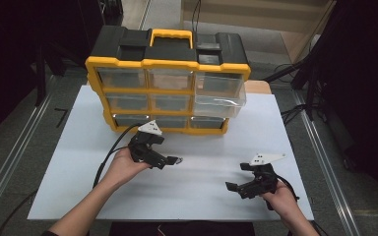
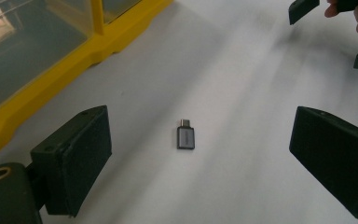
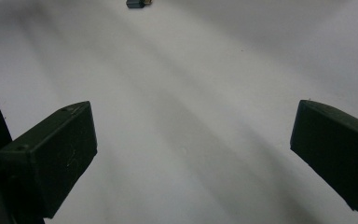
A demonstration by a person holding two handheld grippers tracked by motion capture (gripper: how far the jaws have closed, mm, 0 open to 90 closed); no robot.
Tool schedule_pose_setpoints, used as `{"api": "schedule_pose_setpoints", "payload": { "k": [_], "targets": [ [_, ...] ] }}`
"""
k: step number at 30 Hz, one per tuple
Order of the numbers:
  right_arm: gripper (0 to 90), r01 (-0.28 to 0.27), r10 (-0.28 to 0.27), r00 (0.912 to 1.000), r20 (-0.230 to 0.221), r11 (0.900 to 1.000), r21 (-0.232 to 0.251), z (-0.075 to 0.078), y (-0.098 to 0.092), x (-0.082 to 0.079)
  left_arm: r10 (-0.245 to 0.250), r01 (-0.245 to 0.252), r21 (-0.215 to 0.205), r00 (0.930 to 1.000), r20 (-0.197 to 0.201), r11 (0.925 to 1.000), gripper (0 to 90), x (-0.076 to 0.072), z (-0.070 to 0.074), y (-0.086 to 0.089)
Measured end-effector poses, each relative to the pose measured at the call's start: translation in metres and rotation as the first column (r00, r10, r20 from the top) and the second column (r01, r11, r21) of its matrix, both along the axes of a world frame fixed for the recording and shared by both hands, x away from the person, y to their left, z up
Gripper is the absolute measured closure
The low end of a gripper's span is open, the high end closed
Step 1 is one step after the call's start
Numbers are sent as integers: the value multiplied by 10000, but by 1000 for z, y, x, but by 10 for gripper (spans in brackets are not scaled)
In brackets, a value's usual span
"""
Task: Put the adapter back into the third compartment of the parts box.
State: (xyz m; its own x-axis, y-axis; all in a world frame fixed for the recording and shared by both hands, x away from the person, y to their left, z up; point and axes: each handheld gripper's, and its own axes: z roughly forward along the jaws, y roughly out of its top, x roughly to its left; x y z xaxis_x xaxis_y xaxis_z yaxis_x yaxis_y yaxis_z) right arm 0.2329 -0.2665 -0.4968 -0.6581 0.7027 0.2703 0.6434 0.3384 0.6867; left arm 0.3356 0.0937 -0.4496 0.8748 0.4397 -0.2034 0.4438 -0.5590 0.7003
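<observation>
Two grippers hover low over the white table [image 1: 78,162], neither one holding anything. Nearest the person, the right gripper [image 1: 236,187] sits at the table's near right with its jaws spread wide over bare surface. A little farther in, the left gripper [image 1: 177,160] is also spread wide, its jaws bracketing a small grey adapter [image 2: 185,137] that lies flat on the table just ahead of them and clear of both pads.

As I judge it, the pick-up has not started: the adapter is untouched, and closing on it, lifting it and carrying it somewhere all remain. In the left gripper view the adapter's long axis runs straight away from the camera, roughly in line with the jaws, and its narrow metal plug points away, toward the far side.

Beyond it stands a yellow and black drawer cabinet [image 1: 167,64], with one clear drawer [image 1: 219,98] at the right pulled out.
</observation>
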Motion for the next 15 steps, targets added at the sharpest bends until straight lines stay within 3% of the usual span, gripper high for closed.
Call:
{"api": "schedule_pose_setpoints", "payload": {
  "k": [3, 9, 13, 15],
  "targets": [
    [0, 6, -6, 10000, -28, 10000, 12, 0, 0, 0, 228, -234, 294, 9996, 193, 9993, 67, 2, -2, -8],
    [0, 15, -15, 10000, -24, 10000, 14, 0, -1, 0, -1, -14, 612, 9997, 251, 9981, 68, 4, -6, -23],
    [0, 12, -12, 10000, -27, 10000, 7, 0, -1, 0, -127, 107, 645, 9994, 313, 9979, 83, 6, -5, -28],
    [0, 25, -24, 10000, -49, 10000, 37, 0, -1, 1, -93, 86, 342, 9997, 215, 9994, 91, 10, -1, -31]
  ]
}}
